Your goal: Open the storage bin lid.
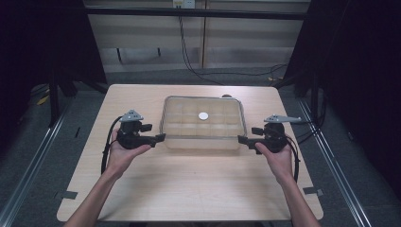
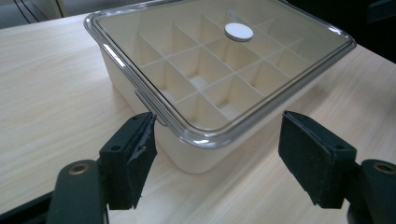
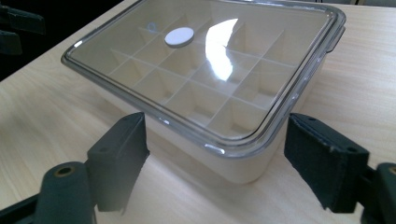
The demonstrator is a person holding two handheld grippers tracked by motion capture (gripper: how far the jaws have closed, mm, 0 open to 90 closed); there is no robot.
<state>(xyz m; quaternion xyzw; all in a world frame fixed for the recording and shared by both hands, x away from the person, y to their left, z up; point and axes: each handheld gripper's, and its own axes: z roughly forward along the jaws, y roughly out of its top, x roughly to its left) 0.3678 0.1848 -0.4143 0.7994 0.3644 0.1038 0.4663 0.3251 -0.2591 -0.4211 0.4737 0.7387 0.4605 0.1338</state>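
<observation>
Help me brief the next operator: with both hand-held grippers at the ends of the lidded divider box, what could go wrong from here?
1. The clear lid may only rest on the cream box; gripping the rim could lift the lid alone.
2. The left hand-held gripper and right hand-held gripper stand open at opposite ends; uneven closing could skew or slide the box on the smooth table.
3. Glare on the lid hides its edge.

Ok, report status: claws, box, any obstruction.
Left claw open at box's left end. Right claw open at right end. Divided box on table, clear lid on. Nothing blocking.
</observation>
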